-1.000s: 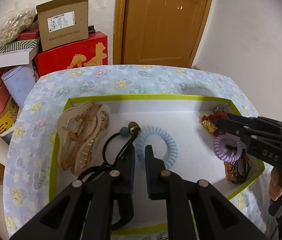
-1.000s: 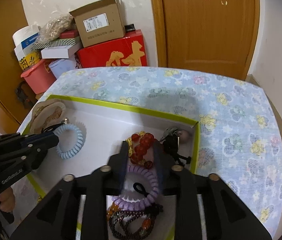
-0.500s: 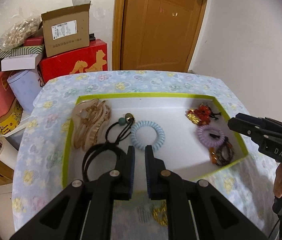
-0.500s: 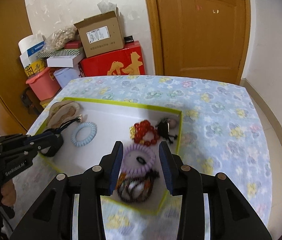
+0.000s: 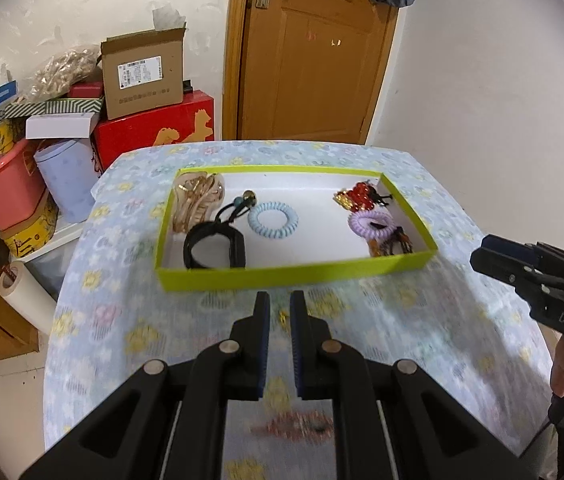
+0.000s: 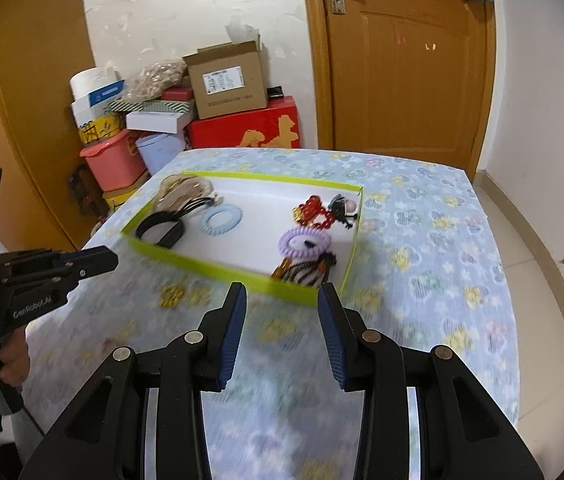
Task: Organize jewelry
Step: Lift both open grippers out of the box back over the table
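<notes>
A lime-green tray (image 5: 294, 274) (image 6: 217, 268) sits on the flowered tablecloth. It holds a beige hair claw (image 5: 195, 200), a black band (image 5: 213, 246), a light blue coil tie (image 5: 273, 220) (image 6: 221, 218), a red bead bracelet (image 5: 358, 196) (image 6: 314, 212), a purple coil tie (image 5: 372, 224) (image 6: 304, 242) and dark beads (image 6: 304, 272). A small gold piece (image 6: 171, 295) (image 5: 282, 319) lies on the cloth in front of the tray. A blurred reddish item (image 5: 294, 428) lies below my left gripper. My left gripper (image 5: 279, 300) is nearly shut and empty. My right gripper (image 6: 282, 294) is open and empty.
Stacked boxes, a red box (image 5: 153, 136) and a pink bin (image 5: 5, 192) stand behind the table at the left. A wooden door (image 5: 314, 64) is behind. The table's right edge drops to tiled floor (image 6: 542, 280).
Both grippers have pulled back and up from inside the tray to in front of its near wall. The right gripper has opened wider. The tray's items stay put.
</notes>
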